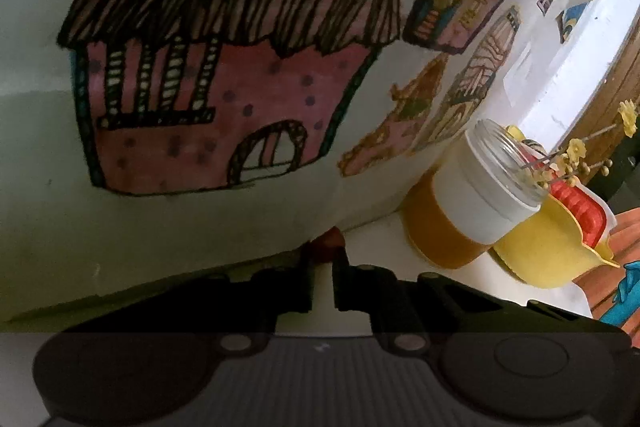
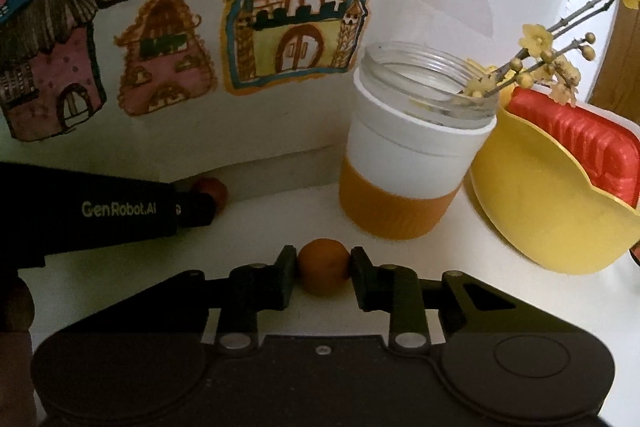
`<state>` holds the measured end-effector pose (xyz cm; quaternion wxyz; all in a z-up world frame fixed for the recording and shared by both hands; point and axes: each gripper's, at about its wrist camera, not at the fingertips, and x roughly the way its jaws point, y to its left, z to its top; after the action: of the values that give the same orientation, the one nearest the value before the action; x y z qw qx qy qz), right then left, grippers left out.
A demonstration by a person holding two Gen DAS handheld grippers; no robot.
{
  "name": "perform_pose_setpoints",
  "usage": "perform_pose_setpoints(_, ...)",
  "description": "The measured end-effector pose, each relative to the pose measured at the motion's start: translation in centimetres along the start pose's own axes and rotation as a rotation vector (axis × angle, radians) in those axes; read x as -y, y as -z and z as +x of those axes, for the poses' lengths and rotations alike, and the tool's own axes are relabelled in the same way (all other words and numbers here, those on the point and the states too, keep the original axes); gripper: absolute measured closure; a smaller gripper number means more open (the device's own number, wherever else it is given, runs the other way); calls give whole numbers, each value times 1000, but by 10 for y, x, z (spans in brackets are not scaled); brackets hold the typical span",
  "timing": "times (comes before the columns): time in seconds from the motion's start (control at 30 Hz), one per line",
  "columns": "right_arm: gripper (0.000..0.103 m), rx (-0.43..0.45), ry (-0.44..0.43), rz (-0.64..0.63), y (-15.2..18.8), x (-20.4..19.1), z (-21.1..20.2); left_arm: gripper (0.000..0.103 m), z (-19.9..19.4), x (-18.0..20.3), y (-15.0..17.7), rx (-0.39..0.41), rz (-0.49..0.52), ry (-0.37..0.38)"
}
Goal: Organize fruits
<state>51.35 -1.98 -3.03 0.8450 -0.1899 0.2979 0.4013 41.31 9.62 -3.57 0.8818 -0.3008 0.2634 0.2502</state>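
A small reddish-brown fruit [image 1: 329, 242] lies on the white tabletop against the wall, and my left gripper [image 1: 327, 261] has its jaws drawn close on it. From the right wrist view the same fruit [image 2: 212, 189] shows at the tip of the left gripper [image 2: 196, 203]. A round orange fruit [image 2: 323, 277] sits between the fingers of my right gripper [image 2: 323, 267], which touch it on both sides just above the table. A yellow bowl [image 2: 536, 211] stands to the right.
A glass jar [image 2: 404, 163] with a white and orange sleeve holds a twig of yellow flowers [image 2: 540, 39] behind the right gripper. A red ribbed object [image 2: 576, 139] rests in the yellow bowl. Drawings of houses [image 2: 296, 7] cover the wall close behind.
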Motion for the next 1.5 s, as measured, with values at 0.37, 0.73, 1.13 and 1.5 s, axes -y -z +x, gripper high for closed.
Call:
perform_pose_setpoints(0.37, 72, -19, -1, 16, 16, -4, -25, 99, -11, -5, 16, -14, 23, 18)
perform_pose_setpoints(0.73, 72, -16, -11, 16, 19, -2, -25, 75, -1, 6, 3, -8, -38, 9)
perform_pose_setpoints(1.13, 71, -4, -28, 28, 24, 15, -21, 66, 3, 19, -10, 17, -232, -125)
perform_pose_setpoints(1.5, 71, -1, -24, 41, 26, 14, -23, 83, -9, 3, 1, 10, -214, -90)
